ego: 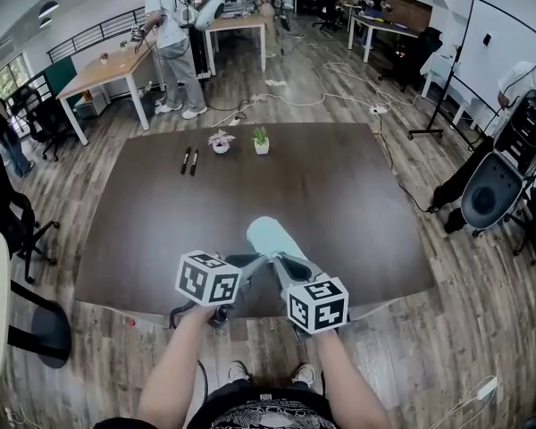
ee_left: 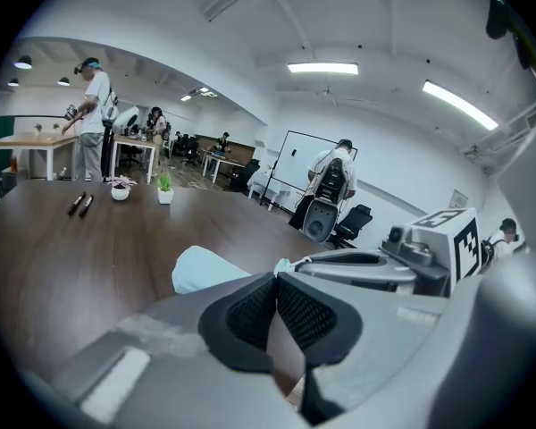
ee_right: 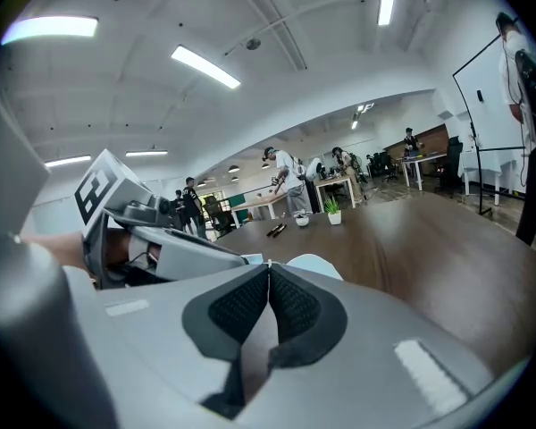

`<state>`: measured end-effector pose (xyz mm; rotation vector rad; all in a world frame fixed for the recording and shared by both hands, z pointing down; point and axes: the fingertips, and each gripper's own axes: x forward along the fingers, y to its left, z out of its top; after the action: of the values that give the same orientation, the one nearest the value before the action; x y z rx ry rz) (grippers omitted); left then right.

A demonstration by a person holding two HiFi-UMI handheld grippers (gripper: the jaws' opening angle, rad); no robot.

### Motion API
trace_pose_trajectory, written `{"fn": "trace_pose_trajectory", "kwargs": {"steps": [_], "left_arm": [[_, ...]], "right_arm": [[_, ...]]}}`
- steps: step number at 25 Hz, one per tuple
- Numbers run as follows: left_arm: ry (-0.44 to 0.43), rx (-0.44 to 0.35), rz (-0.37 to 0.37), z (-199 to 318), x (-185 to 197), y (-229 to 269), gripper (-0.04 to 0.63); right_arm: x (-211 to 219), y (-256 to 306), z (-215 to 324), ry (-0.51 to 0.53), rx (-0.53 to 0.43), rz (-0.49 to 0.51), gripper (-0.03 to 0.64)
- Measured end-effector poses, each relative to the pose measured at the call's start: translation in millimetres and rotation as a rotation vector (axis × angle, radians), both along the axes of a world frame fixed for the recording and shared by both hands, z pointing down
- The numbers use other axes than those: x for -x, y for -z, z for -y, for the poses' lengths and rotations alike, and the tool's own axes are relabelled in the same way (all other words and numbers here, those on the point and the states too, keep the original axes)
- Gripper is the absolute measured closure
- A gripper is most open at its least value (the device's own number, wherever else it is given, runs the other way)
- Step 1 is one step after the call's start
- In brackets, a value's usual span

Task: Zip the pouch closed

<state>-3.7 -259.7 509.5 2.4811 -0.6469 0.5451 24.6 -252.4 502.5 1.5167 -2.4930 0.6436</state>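
A pale mint pouch (ego: 271, 236) lies flat on the dark brown table (ego: 339, 204), near its front edge. Both grippers meet at the pouch's near end. My left gripper (ego: 263, 259) comes in from the left, shut, its tips pinching the pouch's corner. My right gripper (ego: 282, 260) comes in from the right, shut on a small pale tab that looks like the zipper pull (ee_left: 287, 264). In the left gripper view the pouch (ee_left: 204, 269) lies just behind the closed pads (ee_left: 250, 315). In the right gripper view the pouch (ee_right: 314, 264) shows just past the closed pads (ee_right: 295, 307).
Two black markers (ego: 189, 160) and two small potted plants (ego: 221, 141) (ego: 261, 139) stand at the table's far side. A black office chair (ego: 13, 226) is at the left and a grey chair (ego: 496, 186) at the right. People stand by desks farther back.
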Motion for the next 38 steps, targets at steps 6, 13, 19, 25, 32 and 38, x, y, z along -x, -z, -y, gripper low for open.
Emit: {"fn": "trace_pose_trajectory", "kwargs": {"steps": [6, 13, 19, 25, 32, 38], "left_arm": [[0.05, 0.0, -0.013, 0.7, 9.9, -0.3, 0.586], [0.078, 0.007, -0.016, 0.8, 17.7, -2.5, 0.586], [0.106, 0.002, -0.006, 6.1, 29.9, 1.8, 0.586], [0.142, -0.007, 0.002, 6.9, 38.1, 0.8, 0.586], [0.204, -0.01, -0.004, 11.8, 52.6, 0.2, 0.586], [0.242, -0.007, -0.017, 16.3, 56.4, 1.4, 0.586]], "right_arm": [[8.1, 0.4, 2.0, 0.012, 0.001, -0.004, 0.611], [14.3, -1.9, 3.1, 0.026, 0.009, -0.003, 0.611], [17.8, 1.8, 8.4, 0.03, 0.013, 0.0, 0.611], [24.7, 1.9, 9.1, 0.044, 0.009, -0.01, 0.611], [28.5, 3.7, 11.5, 0.054, 0.0, -0.018, 0.611], [24.5, 5.7, 13.8, 0.048, -0.004, -0.022, 0.611]]}}
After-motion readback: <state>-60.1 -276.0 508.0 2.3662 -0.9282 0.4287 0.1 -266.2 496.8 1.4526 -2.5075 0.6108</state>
